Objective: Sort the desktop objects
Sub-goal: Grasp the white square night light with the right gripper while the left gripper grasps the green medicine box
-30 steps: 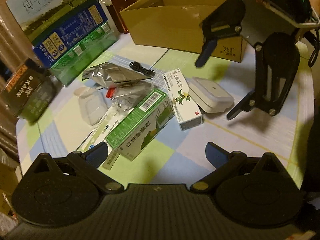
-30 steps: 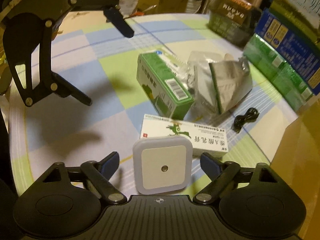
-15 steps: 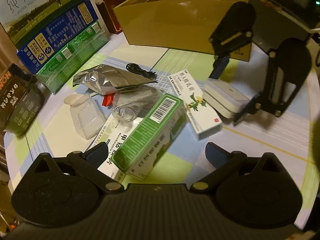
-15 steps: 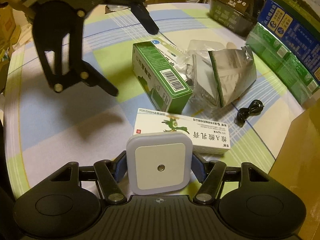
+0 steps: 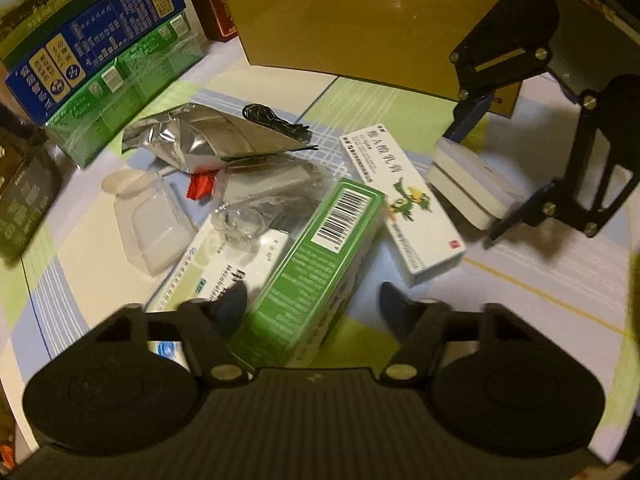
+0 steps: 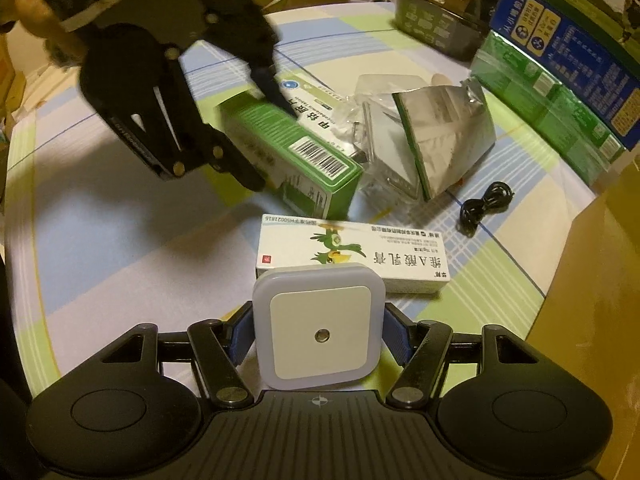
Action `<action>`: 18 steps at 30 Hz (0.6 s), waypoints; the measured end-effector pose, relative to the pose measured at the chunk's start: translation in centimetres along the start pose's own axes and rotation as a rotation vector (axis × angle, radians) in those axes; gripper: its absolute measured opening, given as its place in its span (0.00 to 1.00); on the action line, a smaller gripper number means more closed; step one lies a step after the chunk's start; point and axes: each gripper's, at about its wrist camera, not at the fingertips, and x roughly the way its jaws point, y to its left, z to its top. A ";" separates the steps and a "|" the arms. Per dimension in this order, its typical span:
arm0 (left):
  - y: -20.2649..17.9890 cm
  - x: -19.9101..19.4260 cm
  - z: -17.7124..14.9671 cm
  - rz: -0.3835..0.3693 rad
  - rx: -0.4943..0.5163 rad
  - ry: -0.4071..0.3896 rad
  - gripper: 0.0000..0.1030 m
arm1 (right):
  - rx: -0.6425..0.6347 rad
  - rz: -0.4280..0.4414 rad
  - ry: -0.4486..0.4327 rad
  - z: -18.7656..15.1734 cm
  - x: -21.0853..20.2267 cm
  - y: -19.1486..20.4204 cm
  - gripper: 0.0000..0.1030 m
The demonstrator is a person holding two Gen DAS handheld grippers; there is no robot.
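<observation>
My right gripper [image 6: 319, 330] is shut on a white square night light [image 6: 319, 330]; it also shows in the left wrist view [image 5: 466, 190], held between the right gripper's fingers [image 5: 472, 114]. My left gripper [image 5: 312, 304] is open around the near end of a green medicine box [image 5: 316, 264], one finger on each side. In the right wrist view the left gripper [image 6: 260, 128] straddles that green box [image 6: 292, 156]. A white box with a green bird [image 6: 352, 254] lies between them, also seen in the left wrist view [image 5: 400, 200].
A silver foil pouch [image 5: 200, 140], clear plastic packaging [image 5: 156, 228], a white-blue medicine box [image 5: 224, 264] and a black cable [image 5: 276, 120] lie on the checked cloth. A cardboard box [image 5: 360, 28] stands behind. Milk cartons [image 5: 100, 72] line the left.
My right gripper closed on the night light. My left gripper moved forward and down over the green box, its fingers now on either side of it.
</observation>
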 end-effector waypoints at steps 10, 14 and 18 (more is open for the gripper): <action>-1.1 -2.3 -0.7 -0.050 -0.187 0.036 0.35 | 0.047 -0.022 -0.018 0.0 -1.1 0.4 0.61; -0.7 -1.7 -0.1 -0.018 -0.252 0.045 0.35 | 0.071 -0.039 -0.020 0.1 -1.3 0.2 0.61; -0.3 -0.7 0.3 0.002 -0.317 0.055 0.35 | 0.094 -0.048 -0.016 0.1 -1.0 -0.1 0.61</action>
